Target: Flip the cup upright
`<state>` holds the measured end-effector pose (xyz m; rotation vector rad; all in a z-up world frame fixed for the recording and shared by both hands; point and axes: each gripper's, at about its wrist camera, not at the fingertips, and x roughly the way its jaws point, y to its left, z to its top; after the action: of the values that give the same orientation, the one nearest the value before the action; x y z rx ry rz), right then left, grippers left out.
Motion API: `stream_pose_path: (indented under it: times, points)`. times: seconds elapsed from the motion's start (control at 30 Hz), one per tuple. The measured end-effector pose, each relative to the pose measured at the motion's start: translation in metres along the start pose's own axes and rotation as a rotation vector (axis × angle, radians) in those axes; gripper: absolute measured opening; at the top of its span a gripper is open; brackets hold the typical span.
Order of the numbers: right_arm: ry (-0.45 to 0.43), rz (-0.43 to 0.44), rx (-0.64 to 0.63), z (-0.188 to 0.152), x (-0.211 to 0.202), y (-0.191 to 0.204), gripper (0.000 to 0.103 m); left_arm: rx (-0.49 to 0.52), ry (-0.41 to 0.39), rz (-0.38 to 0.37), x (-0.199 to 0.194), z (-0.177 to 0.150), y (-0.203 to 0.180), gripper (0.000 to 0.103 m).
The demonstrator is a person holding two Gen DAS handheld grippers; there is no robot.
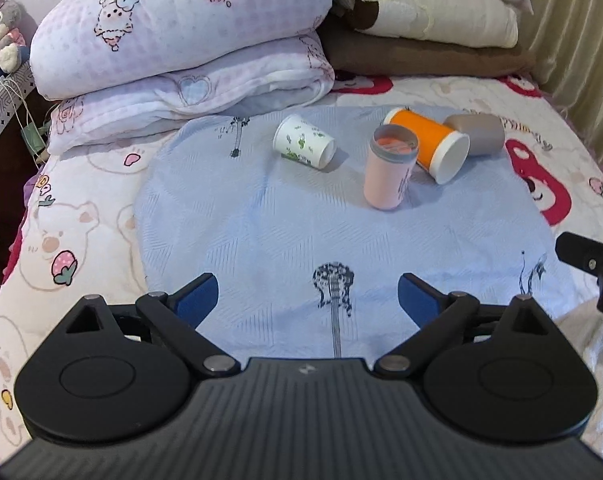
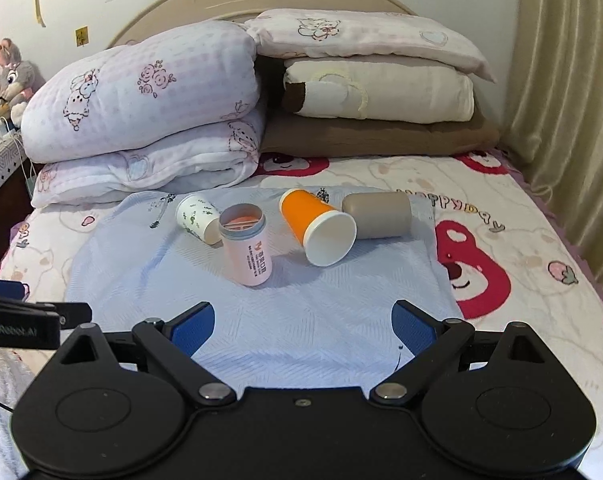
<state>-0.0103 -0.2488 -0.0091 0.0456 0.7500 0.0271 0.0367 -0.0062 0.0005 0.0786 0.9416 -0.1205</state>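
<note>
Several cups rest on a light blue cloth [image 1: 261,216] [image 2: 325,300] on the bed. A pink cup [image 1: 389,168] [image 2: 247,246] stands upright, mouth up. A white cup with green print [image 1: 303,142] [image 2: 197,218] lies on its side. An orange cup [image 1: 431,144] [image 2: 315,226] lies on its side, white mouth toward me. A grey-brown cup [image 1: 479,134] [image 2: 379,216] lies on its side behind it. My left gripper [image 1: 307,300] is open and empty, well short of the cups. My right gripper [image 2: 303,326] is open and empty, also short of them.
Folded pink quilts [image 1: 181,40] [image 2: 141,112] and stacked pillows [image 1: 433,20] [image 2: 373,80] rise behind the cloth. A curtain [image 2: 561,100] hangs at the right. A plush toy [image 1: 1,24] sits far left. The right gripper's body [image 1: 593,264] shows at the left view's right edge.
</note>
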Motion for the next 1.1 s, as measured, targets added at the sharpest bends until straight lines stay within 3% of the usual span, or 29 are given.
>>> stream_pose_path:
  times: [0.3,1.1]
  points:
    - [0.035,-0.038,0.029,-0.009,-0.0034,0.0019,0.097,-0.011,0.022,0.034,-0.0044,-0.0072,0.0009,0.098]
    - [0.014,-0.062,0.016,-0.0086,-0.0105,0.0079,0.097,-0.025,0.049,0.061,0.0005,-0.0101,0.0037,0.098]
